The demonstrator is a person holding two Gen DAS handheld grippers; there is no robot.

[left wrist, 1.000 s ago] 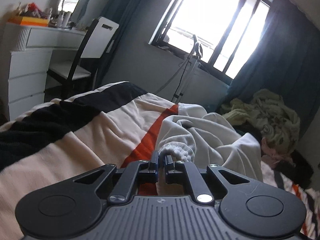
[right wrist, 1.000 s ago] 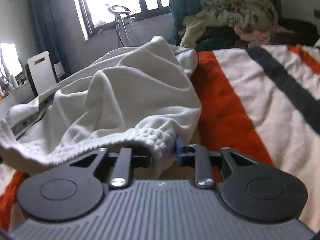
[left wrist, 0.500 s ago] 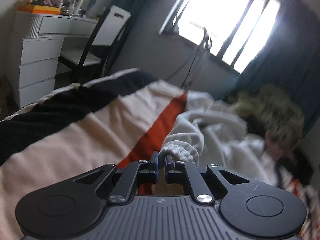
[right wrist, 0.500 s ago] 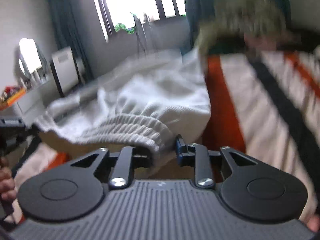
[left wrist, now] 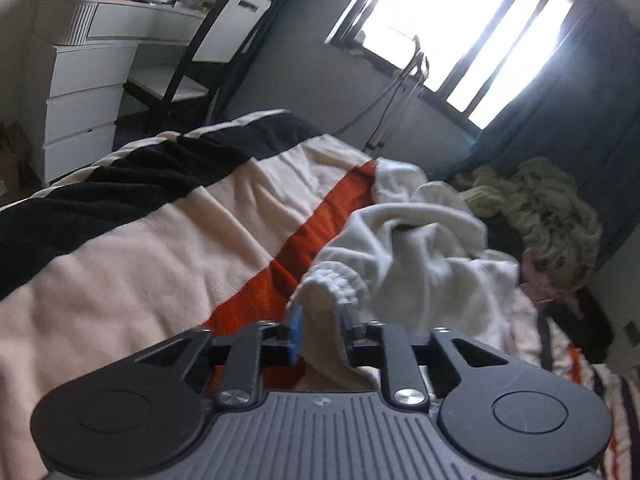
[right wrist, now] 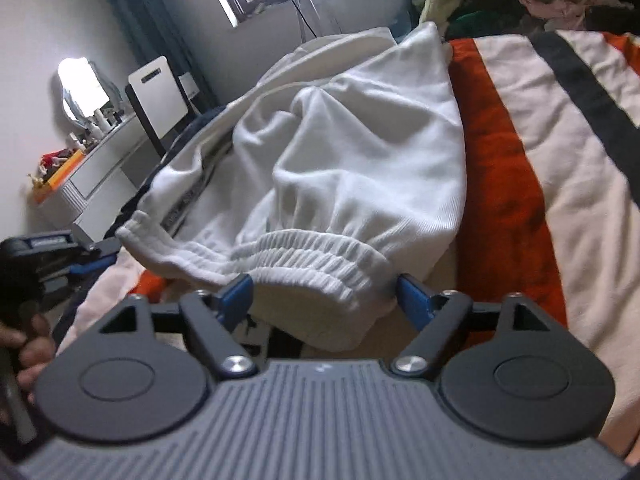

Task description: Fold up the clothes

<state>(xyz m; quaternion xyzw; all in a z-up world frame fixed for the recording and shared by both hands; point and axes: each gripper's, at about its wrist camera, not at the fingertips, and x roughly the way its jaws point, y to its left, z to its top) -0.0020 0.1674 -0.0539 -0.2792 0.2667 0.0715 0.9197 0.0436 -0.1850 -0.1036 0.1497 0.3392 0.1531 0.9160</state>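
White sweatpants (right wrist: pixel 352 152) with a ribbed elastic waistband (right wrist: pixel 304 256) lie crumpled on the striped bed blanket (right wrist: pixel 560 184). My right gripper (right wrist: pixel 324 300) is open, its blue fingers apart on either side of the waistband. In the left wrist view the pants (left wrist: pixel 420 248) lie right of the orange stripe, and the waistband corner (left wrist: pixel 332 280) sits between the spread fingers of my left gripper (left wrist: pixel 320 334), which is open. The left gripper also shows at the left edge of the right wrist view (right wrist: pixel 86 258).
A white dresser (left wrist: pixel 76 80) and a black-and-white chair (left wrist: pixel 216 48) stand left of the bed under the window (left wrist: pixel 460 24). A heap of yellowish clothes (left wrist: pixel 548 208) lies at the far right end. The blanket (left wrist: pixel 140 240) spreads to the left.
Both grippers were shut on the waistband and have opened, letting it go. The pants have been pulled across the blanket and now lie slack on it.
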